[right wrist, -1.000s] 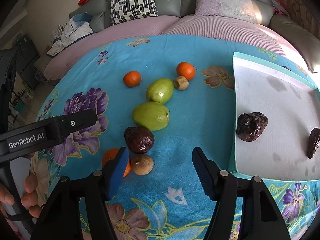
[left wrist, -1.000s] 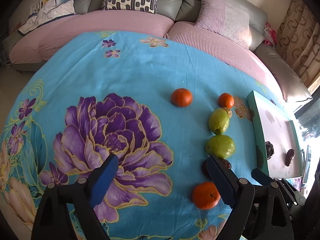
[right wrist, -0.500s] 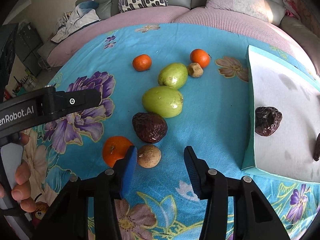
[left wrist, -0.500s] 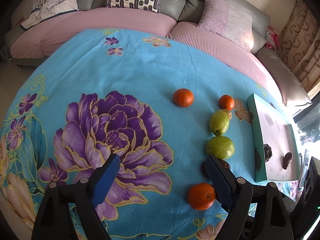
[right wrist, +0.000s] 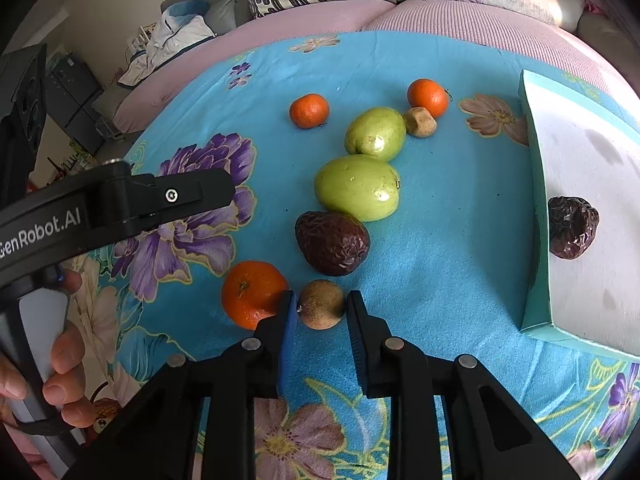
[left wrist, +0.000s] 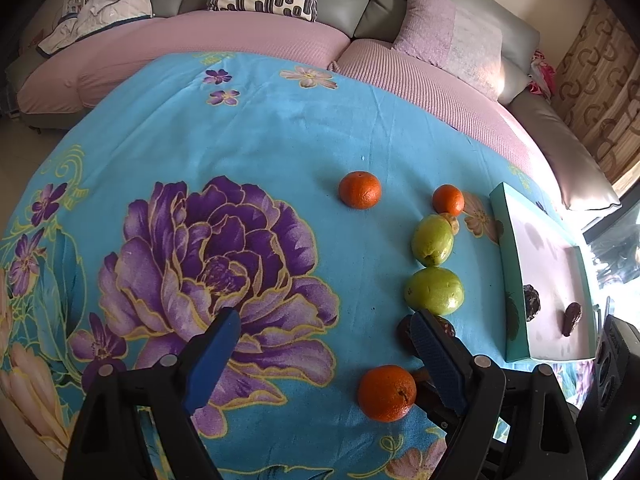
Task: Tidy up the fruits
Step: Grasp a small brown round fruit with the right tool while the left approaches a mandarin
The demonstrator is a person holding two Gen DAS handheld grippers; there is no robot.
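Observation:
My right gripper (right wrist: 321,307) is shut on a small brown fruit (right wrist: 322,309) that rests on the blue flowered cloth (right wrist: 440,240). An orange (right wrist: 252,294) lies just left of its left finger, and a dark wrinkled fruit (right wrist: 332,243) sits just beyond. Two green fruits (right wrist: 357,187) (right wrist: 376,133), two more oranges (right wrist: 309,111) (right wrist: 427,97) and a tan fruit (right wrist: 419,121) lie farther back. My left gripper (left wrist: 324,320) hangs open over the cloth, holding nothing. The near orange (left wrist: 386,393) sits beside its right finger.
A teal tray (right wrist: 538,200) with a white floor stands at the right and holds a dark wrinkled fruit (right wrist: 572,232); the left wrist view shows two of these (left wrist: 531,307) (left wrist: 572,318). A hand (right wrist: 60,380) grips the left tool's handle. A sofa (left wrist: 280,40) curves behind the table.
My right gripper moved down and forward to the small brown fruit, and its fingers closed in on it. The left gripper stayed open and shifted only slightly.

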